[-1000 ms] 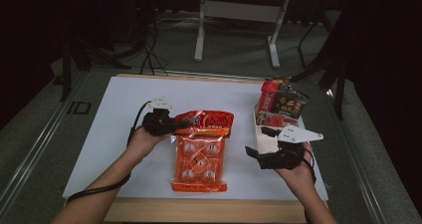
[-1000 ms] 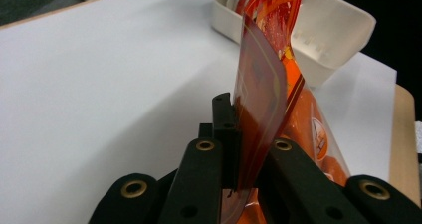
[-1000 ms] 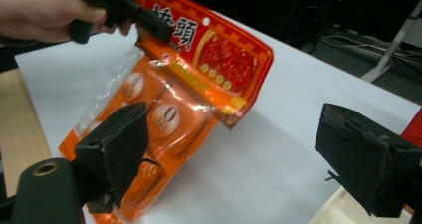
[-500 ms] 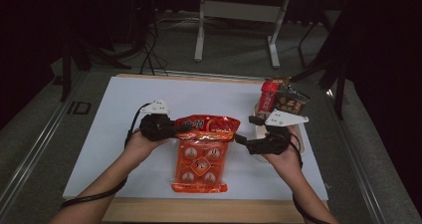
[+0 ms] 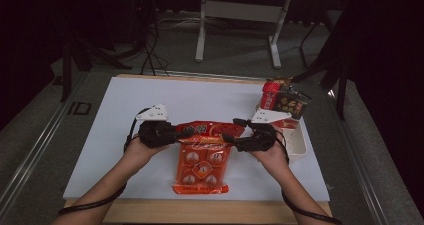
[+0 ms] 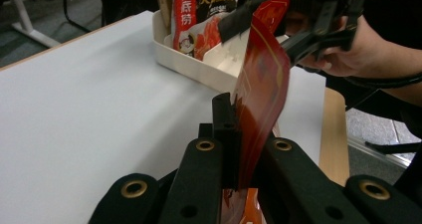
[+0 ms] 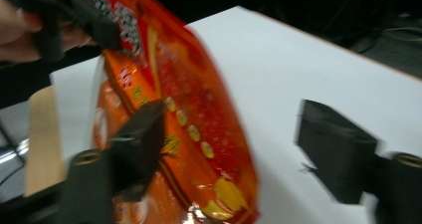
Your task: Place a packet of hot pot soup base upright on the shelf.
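1. Packet (image 5: pixel 202 157): glossy orange-red snack bag with round pictures, near the table's (image 5: pixel 100 135) front edge.
2. Left gripper (image 5: pixel 176 134) clamps its top left corner.
3. Right gripper (image 5: pixel 231 139), jaws just closing, straddles the top right corner without pressing.

This looks like a lab or recording studio set up for filming handwork, not a home. A table (image 5: pixel 150 100) with a plain white top and a bare wooden edge stands alone in a dark room on grey carpet. Behind its far edge a white metal stand (image 5: pixel 237 15) rises from the floor, with black cables (image 5: pixel 150 50) trailing beside it and dark stand legs (image 5: pixel 75 60) off the far left corner. A metal rail (image 5: pixel 35 145) runs along the floor on the left. The person's hands hold camera-bearing grippers, left gripper (image 5: pixel 186 133) and right gripper (image 5: pixel 231 135), each with its cable.
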A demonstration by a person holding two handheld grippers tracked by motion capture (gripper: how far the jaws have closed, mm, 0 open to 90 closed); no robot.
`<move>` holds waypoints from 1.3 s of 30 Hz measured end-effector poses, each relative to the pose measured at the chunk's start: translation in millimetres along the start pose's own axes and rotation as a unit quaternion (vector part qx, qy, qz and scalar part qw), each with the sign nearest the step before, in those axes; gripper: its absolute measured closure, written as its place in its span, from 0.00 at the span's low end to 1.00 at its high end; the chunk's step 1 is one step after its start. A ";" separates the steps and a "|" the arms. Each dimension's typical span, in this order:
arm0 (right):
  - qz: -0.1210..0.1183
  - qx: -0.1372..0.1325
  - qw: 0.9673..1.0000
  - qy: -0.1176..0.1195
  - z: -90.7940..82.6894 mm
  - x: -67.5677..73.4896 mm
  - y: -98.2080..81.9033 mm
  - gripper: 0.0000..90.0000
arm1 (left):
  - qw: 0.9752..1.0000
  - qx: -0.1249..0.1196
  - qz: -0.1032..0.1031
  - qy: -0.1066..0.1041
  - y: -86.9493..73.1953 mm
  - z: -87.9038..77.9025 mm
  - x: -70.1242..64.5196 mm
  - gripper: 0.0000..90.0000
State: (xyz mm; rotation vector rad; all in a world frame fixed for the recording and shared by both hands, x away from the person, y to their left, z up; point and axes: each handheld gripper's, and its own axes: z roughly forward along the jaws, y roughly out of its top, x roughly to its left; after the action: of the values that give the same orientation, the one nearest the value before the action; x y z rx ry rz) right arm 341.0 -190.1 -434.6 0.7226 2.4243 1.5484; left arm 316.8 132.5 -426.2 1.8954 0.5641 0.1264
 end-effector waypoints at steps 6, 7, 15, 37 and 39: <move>-0.014 0.024 0.999 0.044 5.0 3.7 -3.4 0.67 | 1.000 -0.002 0.005 -0.002 1.0 -0.9 -3.7 0.99; -0.014 0.024 0.999 0.044 5.0 3.7 -3.4 0.67 | 1.000 -0.003 0.005 -0.003 1.1 -0.9 -3.8 0.99; -0.024 0.051 0.995 0.087 9.7 8.6 -2.0 0.96 | 1.000 -0.002 0.005 -0.004 0.5 -1.0 -3.4 0.99; -0.079 0.013 0.993 0.087 -38.4 43.3 39.3 1.00 | 0.997 -0.051 0.053 -0.025 31.7 -28.7 -28.8 0.81; -0.085 0.005 0.993 0.082 -43.2 43.6 45.2 1.00 | 0.997 -0.055 0.045 -0.016 32.5 -27.2 -26.7 0.71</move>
State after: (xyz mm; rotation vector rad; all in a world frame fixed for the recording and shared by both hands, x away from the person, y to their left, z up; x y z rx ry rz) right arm 299.8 -188.2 -370.4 0.3919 2.5349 1.5838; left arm 294.4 134.6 -381.4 1.8129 0.4406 0.1826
